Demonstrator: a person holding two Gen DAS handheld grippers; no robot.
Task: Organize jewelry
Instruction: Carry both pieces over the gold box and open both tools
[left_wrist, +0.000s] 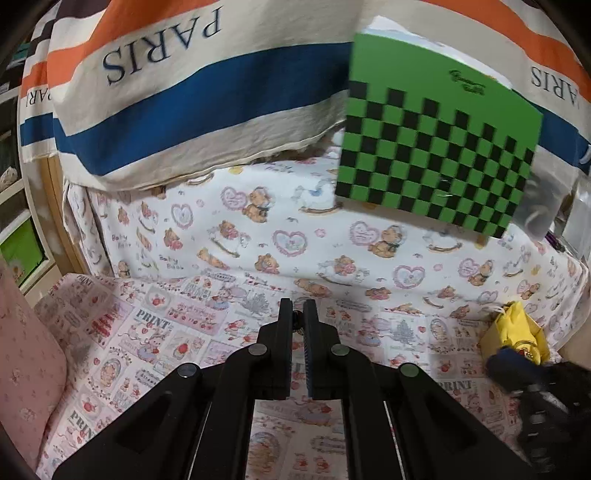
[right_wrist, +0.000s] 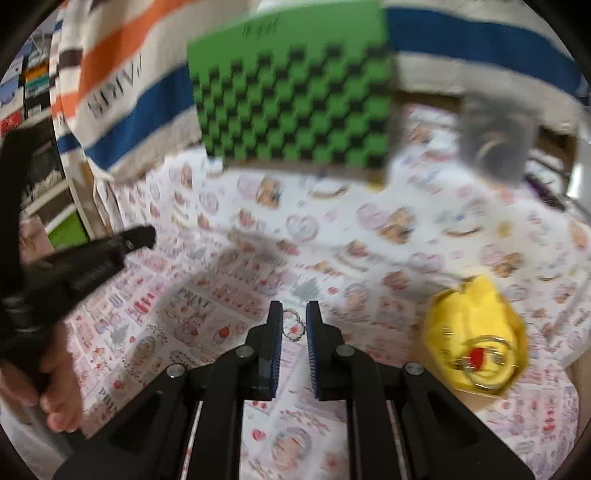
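Note:
My left gripper (left_wrist: 297, 314) is shut on a small dark piece of jewelry (left_wrist: 295, 322) pinched between its tips, above the printed cloth (left_wrist: 155, 332). It also shows at the left of the right wrist view (right_wrist: 142, 236). My right gripper (right_wrist: 294, 317) has its jaws narrowly apart around a silvery ring-shaped piece of jewelry (right_wrist: 294, 328); the view is blurred. A yellow-lined box (right_wrist: 476, 332) holding gold and red jewelry sits to the right of it, and it shows at the far right in the left wrist view (left_wrist: 517, 332).
A green and black checkered box (left_wrist: 436, 147) stands at the back, also in the right wrist view (right_wrist: 295, 96). A striped PARIS cloth (left_wrist: 184, 92) hangs behind. A grey pouch (right_wrist: 495, 140) lies at the back right. A pink cushion (left_wrist: 26, 350) is at the left.

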